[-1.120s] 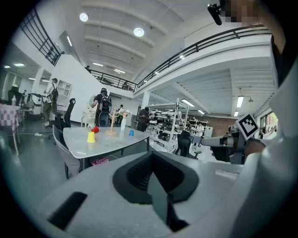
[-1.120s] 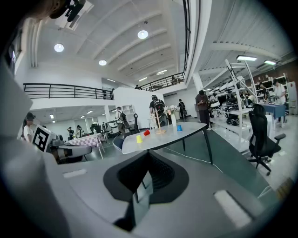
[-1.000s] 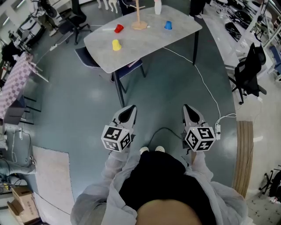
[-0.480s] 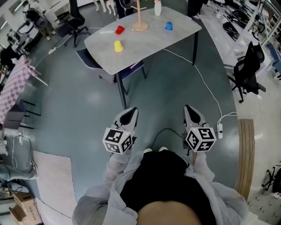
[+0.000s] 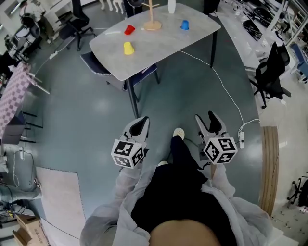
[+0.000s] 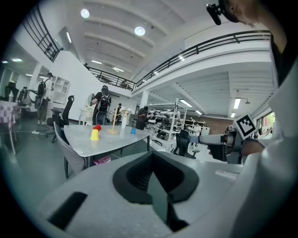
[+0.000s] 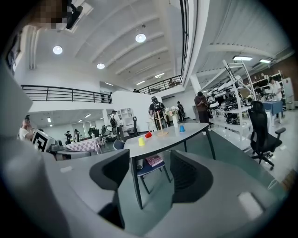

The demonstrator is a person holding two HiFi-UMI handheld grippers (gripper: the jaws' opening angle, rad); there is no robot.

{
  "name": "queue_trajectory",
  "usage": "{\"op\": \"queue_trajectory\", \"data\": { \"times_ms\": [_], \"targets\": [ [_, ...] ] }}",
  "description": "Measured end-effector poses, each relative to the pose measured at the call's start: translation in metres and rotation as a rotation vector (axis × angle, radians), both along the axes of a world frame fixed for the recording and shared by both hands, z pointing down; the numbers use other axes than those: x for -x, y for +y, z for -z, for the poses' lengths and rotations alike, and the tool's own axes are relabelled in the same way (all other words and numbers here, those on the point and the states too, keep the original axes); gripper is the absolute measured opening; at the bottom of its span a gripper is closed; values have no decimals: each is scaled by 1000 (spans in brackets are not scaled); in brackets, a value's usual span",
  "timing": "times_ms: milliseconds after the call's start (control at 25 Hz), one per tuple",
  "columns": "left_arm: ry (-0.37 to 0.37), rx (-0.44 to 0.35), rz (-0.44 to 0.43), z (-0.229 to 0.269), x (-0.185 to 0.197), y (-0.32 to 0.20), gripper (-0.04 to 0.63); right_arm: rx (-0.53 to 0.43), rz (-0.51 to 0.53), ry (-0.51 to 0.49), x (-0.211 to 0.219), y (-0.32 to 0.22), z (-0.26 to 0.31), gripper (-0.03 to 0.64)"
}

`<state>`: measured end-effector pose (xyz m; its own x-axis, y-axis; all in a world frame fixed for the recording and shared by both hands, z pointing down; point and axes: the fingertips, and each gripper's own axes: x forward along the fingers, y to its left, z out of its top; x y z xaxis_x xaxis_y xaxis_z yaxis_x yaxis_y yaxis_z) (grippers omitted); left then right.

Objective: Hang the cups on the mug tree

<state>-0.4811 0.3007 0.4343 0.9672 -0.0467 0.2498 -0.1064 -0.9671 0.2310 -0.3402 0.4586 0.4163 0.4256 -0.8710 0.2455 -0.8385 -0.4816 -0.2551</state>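
Observation:
A grey table (image 5: 192,36) stands well ahead of me across the floor. On it are a yellow cup (image 5: 128,48), a red cup (image 5: 129,30) lying on its side, a blue cup (image 5: 184,25) and a wooden mug tree (image 5: 153,19). My left gripper (image 5: 139,126) is held low over the floor, its jaws together and empty. My right gripper (image 5: 206,122) is beside it, its jaws opening with nothing between them. In the right gripper view the table (image 7: 186,132) and the yellow cup (image 7: 141,141) show far off.
A white bottle (image 5: 172,6) stands behind the mug tree. A chair (image 5: 98,65) is tucked under the table's near left side. A white cable (image 5: 226,93) runs across the floor to the right. Office chairs (image 5: 272,77) and benches line the right.
My right gripper's jaws have parted from shut. The person has stepped forward, one foot now showing between the grippers. The table sits slightly nearer the top edge.

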Motion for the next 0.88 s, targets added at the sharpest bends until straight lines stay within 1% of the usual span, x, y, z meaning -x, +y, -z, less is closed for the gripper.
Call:
{"op": "queue_trajectory", "data": {
  "times_ms": [160, 320, 520, 720, 880],
  "targets": [
    [-4, 3, 8, -4, -22, -13, -3, 15, 4, 18, -27, -17, -3, 278],
    [-8, 4, 15, -4, -60, -38, -3, 18, 26, 21, -66, -45, -2, 278],
    [-10, 17, 10, -3, -132, -65, -3, 32, 66, 5, -129, -76, -7, 278],
    [-9, 17, 22, 2, -209, -96, -3, 33, 70, 3, -205, -106, -5, 278],
    [-11, 32, 32, 0, -259, -113, -3, 23, 66, -15, -257, -122, -7, 278]
  ]
}}
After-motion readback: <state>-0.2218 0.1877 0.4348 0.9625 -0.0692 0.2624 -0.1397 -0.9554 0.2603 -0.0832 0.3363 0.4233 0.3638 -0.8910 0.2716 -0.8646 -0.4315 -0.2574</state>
